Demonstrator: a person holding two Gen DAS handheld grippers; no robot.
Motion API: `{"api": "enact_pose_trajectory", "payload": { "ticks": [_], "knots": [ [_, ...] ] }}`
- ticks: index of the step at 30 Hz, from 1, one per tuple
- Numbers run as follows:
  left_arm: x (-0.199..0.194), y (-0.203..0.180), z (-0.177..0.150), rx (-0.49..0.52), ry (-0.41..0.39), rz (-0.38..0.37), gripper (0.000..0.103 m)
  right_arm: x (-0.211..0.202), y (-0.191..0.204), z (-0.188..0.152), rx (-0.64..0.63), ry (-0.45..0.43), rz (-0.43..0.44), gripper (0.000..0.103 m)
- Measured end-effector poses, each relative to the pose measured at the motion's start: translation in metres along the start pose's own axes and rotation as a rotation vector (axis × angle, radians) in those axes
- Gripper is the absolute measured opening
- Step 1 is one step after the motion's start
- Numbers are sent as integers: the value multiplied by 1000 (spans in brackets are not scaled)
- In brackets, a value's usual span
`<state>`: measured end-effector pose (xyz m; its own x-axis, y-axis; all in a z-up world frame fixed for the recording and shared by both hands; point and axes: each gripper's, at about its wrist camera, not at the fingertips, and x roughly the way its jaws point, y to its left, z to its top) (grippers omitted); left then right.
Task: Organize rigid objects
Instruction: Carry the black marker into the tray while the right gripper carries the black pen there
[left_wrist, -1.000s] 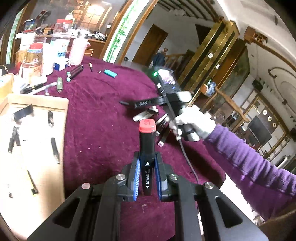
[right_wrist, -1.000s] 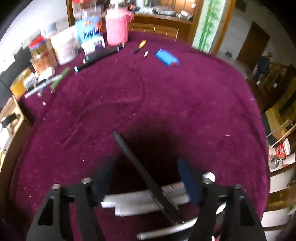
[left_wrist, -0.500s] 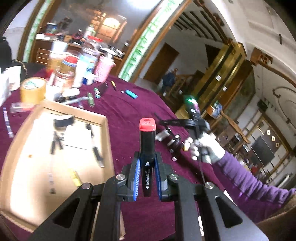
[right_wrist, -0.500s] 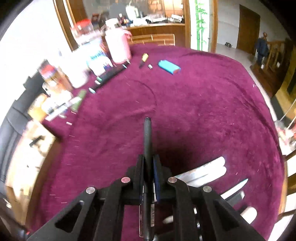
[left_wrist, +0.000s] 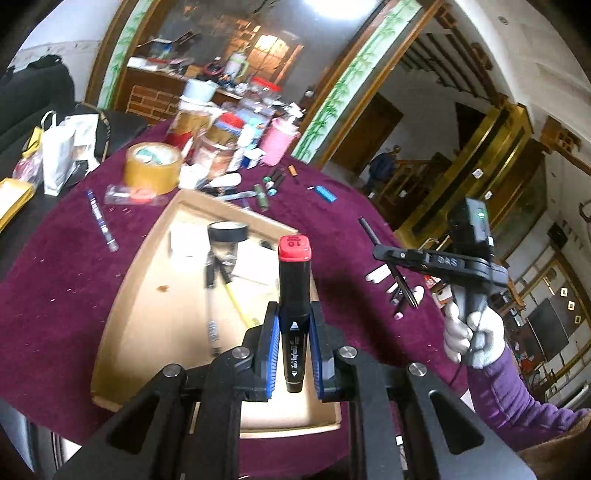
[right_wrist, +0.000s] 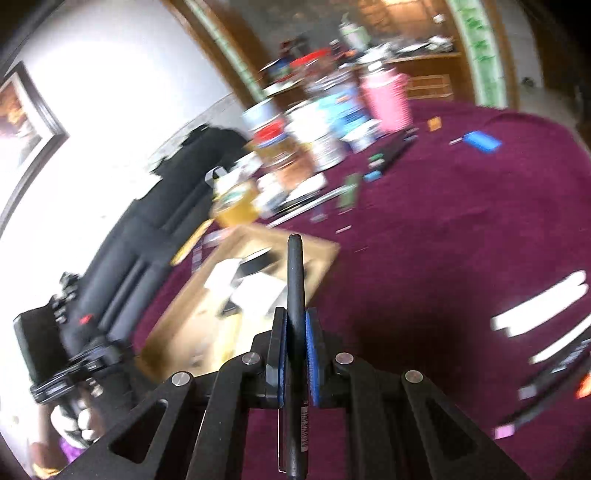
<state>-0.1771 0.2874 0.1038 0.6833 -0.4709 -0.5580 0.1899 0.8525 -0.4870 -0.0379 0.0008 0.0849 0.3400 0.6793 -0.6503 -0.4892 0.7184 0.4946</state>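
I have a marker (left_wrist: 294, 310) with a red cap clamped upright in the left gripper (left_wrist: 294, 350), jaws closed on its black barrel, low in the centre of the left view. Just beyond it lies the shallow cardboard tray (left_wrist: 147, 295), already carrying a roll of black tape (left_wrist: 227, 232) and some small pieces.

To do this step well I'd lower the marker flat over a bare patch of tray floor, release only once it is close to the cardboard, and keep clear of the tape.

The right gripper (right_wrist: 295, 354) has its jaws shut on a thin black pen (right_wrist: 295, 280), which points toward the tray's far corner; that view is blurred. Farther off, loose pens (left_wrist: 397, 291) remain on the purple worktop (left_wrist: 55, 266) at right.
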Motion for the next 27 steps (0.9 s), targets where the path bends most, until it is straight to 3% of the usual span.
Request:
{"api": "enact_pose_trajectory", "payload": {
  "ticks": [5, 11, 17, 27],
  "knots": [
    [5, 29, 4, -54, 72, 36, 14, 60, 31, -19, 41, 105, 106, 11],
    [36, 58, 21, -94, 187, 53, 15, 113, 43, -29, 126, 188, 136, 11],
    [68, 72, 36, -98, 230, 121, 15, 138, 53, -27, 157, 207, 103, 11],
    [96, 72, 29, -74, 251, 213, 15, 160, 51, -28, 153, 215, 17, 11]
  ]
}}
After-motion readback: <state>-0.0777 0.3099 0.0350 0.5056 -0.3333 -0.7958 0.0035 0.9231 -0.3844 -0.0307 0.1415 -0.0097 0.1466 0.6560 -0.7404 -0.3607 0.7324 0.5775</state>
